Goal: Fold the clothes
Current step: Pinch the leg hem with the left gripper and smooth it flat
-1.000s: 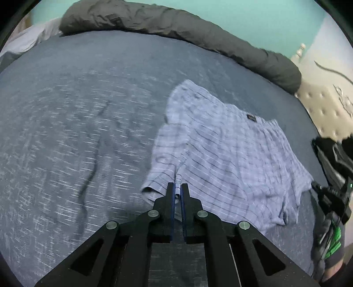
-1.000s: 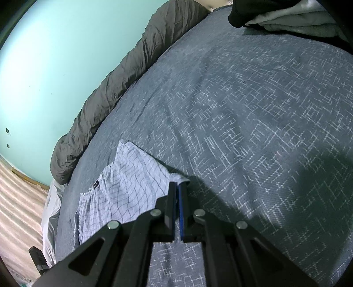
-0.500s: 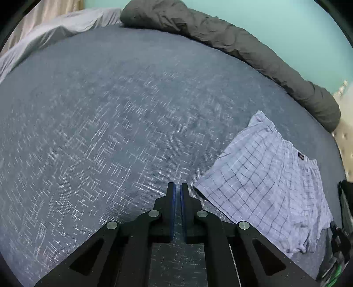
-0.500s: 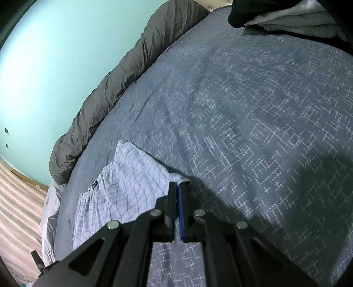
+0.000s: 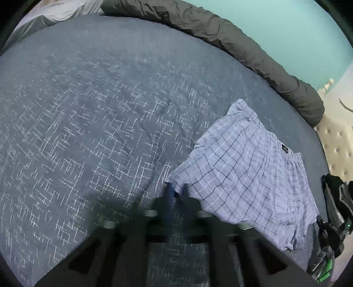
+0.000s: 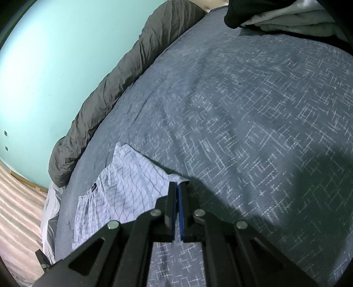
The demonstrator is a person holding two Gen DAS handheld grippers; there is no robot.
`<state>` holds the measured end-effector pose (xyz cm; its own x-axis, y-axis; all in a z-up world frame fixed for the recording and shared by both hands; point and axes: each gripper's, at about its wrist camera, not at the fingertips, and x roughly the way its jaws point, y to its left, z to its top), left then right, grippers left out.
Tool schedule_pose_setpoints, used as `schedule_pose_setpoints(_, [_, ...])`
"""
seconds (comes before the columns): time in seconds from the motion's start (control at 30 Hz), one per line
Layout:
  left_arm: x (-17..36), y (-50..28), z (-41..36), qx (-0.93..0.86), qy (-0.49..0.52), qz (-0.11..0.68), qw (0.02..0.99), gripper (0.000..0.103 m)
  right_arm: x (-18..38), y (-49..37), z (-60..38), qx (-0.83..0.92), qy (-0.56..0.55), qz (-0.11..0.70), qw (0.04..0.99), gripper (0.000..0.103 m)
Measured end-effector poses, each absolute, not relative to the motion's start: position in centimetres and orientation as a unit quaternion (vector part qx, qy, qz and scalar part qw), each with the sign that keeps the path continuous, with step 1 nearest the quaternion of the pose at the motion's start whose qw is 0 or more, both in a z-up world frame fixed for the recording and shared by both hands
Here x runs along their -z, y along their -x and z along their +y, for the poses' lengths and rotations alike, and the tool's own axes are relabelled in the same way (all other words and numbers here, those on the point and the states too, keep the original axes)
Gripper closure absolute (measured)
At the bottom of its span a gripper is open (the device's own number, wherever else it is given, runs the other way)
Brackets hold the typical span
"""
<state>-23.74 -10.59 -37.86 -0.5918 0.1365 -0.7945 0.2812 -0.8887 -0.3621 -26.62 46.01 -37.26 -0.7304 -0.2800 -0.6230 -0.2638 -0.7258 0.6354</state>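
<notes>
Checked boxer shorts point(image 5: 242, 172) lie near the bed's point(image 5: 88, 121) headboard-side edge in the left wrist view, a corner between the blurred left hand-held gripper's point(image 5: 176, 194) spread fingers. From the right wrist, the right hand-held gripper point(image 6: 177, 187), pressed together, pinches the shorts' other corner beside a rolled grey duvet point(image 6: 123, 84).

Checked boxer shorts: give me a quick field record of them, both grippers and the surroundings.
garment: checked boxer shorts, spread flat on the bed cover
left gripper: blurred, at the shorts' near corner; grip cannot be told
right gripper: shut on a shorts corner
bed edge: rolled grey duvet along the teal wall
other: folded clothes pile at far end
</notes>
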Motion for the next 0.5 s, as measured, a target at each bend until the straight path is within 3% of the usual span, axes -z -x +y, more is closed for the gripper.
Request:
schedule_pose_setpoints(0.2, [36.3, 22.6, -10.2, 0.873, -0.437, 0.21, 0.052, 0.101, 37.6, 26.6, 47.4, 0.85, -0.363, -0.381, -0.018, 0.102])
schedule_pose_setpoints(0.23, [36.1, 22.4, -9.9, 0.874, -0.437, 0.204, 0.054, 0.098, 37.5, 26.6, 47.4, 0.849, -0.363, -0.382, -0.018, 0.102])
schedule_pose_setpoints(0.3, [35.6, 22.0, -9.4, 0.877, -0.437, 0.19, 0.06, 0.078, 37.0, 26.5, 47.1, 0.852, -0.362, -0.377, -0.017, 0.1])
schedule_pose_setpoints(0.33, [35.3, 21.7, -9.3, 0.88, -0.433, 0.186, 0.062, 0.063, 36.2, 26.4, 46.4, 0.86, -0.358, -0.363, -0.015, 0.098])
schedule_pose_setpoints(0.37, [34.9, 21.3, -9.2, 0.883, -0.427, 0.185, 0.064, 0.058, 35.5, 26.4, 45.7, 0.866, -0.356, -0.351, -0.008, 0.098])
schedule_pose_setpoints(0.5, [34.5, 20.9, -7.4, 0.883, -0.43, 0.183, 0.044, 0.057, 32.9, 26.3, 40.8, 0.876, -0.363, -0.31, 0.067, 0.097])
